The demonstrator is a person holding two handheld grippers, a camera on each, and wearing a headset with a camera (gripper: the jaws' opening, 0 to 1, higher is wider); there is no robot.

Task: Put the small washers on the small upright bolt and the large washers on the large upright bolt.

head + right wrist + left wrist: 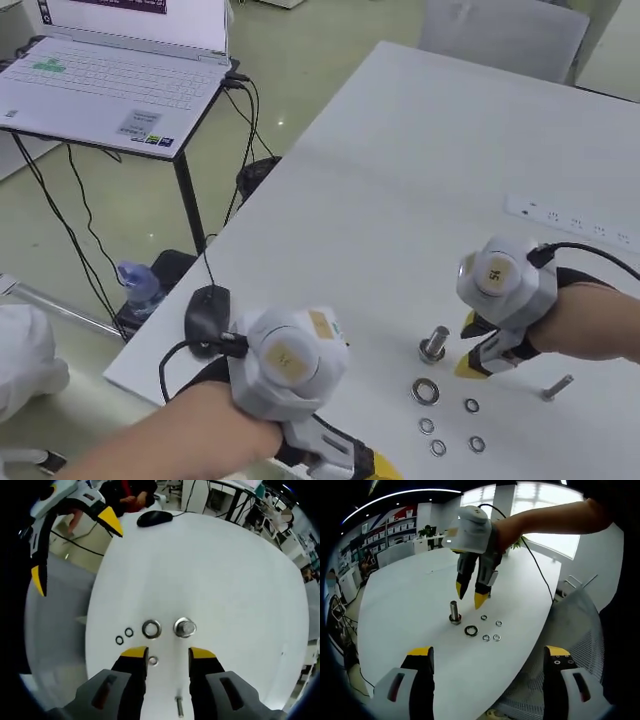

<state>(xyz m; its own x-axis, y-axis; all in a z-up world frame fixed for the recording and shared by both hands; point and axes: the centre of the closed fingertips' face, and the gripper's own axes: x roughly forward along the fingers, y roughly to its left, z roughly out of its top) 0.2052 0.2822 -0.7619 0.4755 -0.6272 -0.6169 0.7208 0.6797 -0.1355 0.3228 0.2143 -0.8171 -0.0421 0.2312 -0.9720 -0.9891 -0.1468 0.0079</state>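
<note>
White tabletop (400, 200); large bolt (434, 344) upright near front edge, large washer (425, 390) and small washers (471, 405) loose just beside it; small bolt (556, 388) lies flat; right gripper (167, 655) part-open, empty, poised over washers, likely for pick; left gripper (487, 652) wide, empty, held clear.

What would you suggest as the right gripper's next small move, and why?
Probably nudge forward and lower onto the large washer: the right gripper is open, and that washer lies just ahead of its jaws, beside the large bolt.
</note>
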